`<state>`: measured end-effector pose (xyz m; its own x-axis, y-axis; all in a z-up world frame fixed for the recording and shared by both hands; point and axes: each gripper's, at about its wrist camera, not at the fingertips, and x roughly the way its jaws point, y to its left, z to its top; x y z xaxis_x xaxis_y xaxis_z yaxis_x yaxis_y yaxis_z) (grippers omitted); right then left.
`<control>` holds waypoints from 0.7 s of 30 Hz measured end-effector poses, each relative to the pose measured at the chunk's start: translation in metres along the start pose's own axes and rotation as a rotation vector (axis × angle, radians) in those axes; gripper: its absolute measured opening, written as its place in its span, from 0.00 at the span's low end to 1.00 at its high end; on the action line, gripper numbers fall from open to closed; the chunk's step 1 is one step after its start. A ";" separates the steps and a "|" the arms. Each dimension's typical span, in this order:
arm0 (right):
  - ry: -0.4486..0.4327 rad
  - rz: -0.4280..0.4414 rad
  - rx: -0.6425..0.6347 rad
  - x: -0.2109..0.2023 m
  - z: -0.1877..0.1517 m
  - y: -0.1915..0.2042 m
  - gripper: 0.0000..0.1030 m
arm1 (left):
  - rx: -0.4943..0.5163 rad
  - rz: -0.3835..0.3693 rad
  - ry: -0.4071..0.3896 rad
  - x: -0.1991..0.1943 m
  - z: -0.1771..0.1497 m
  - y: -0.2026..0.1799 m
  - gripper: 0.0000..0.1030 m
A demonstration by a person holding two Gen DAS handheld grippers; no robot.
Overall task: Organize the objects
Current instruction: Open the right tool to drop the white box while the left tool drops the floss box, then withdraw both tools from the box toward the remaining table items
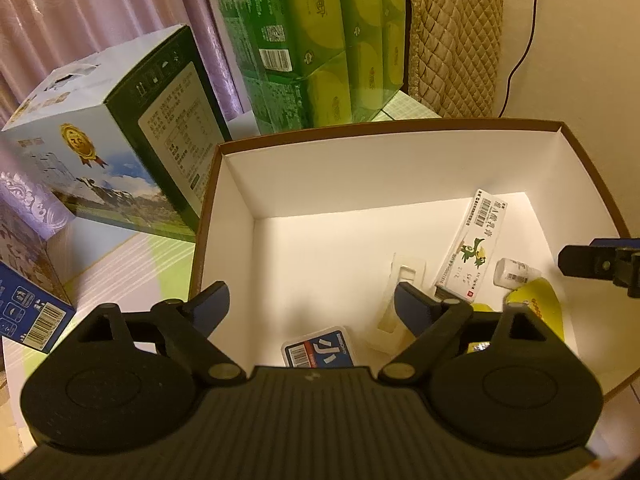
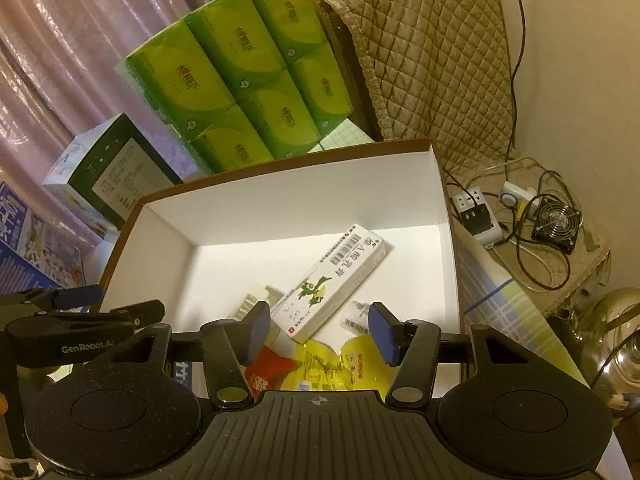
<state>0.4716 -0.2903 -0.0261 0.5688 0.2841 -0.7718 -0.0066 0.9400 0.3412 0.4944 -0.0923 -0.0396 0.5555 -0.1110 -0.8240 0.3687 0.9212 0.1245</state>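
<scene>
Both the left gripper [image 1: 312, 300] and the right gripper [image 2: 320, 334] hang wide open and empty above the white box [image 1: 248, 188], where the medicine carton [image 2: 332, 280] lies flat inside.

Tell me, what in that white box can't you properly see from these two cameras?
- Blue-labelled flat case: left wrist view, near part hidden by the left gripper body.
- Yellow packet: right wrist view, lower part hidden behind the right gripper.
- Red packet: mostly hidden by a finger.
- Small white bottle: label too small to read.
</scene>
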 end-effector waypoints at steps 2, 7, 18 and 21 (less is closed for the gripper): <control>0.000 -0.002 -0.003 -0.002 -0.002 0.000 0.52 | 0.001 -0.003 -0.001 -0.004 -0.002 0.000 0.85; -0.003 -0.007 -0.012 -0.010 -0.007 0.000 0.54 | -0.007 -0.013 -0.005 -0.018 -0.007 0.000 0.85; -0.034 0.003 -0.037 -0.045 -0.021 0.002 0.63 | -0.058 -0.036 -0.043 -0.061 -0.027 0.003 0.85; -0.044 0.007 -0.045 -0.056 -0.027 0.003 0.64 | -0.075 -0.040 -0.059 -0.075 -0.034 0.004 0.85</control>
<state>0.4176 -0.2984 0.0042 0.6039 0.2833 -0.7450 -0.0471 0.9457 0.3215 0.4286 -0.0670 0.0037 0.5848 -0.1681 -0.7935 0.3360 0.9406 0.0484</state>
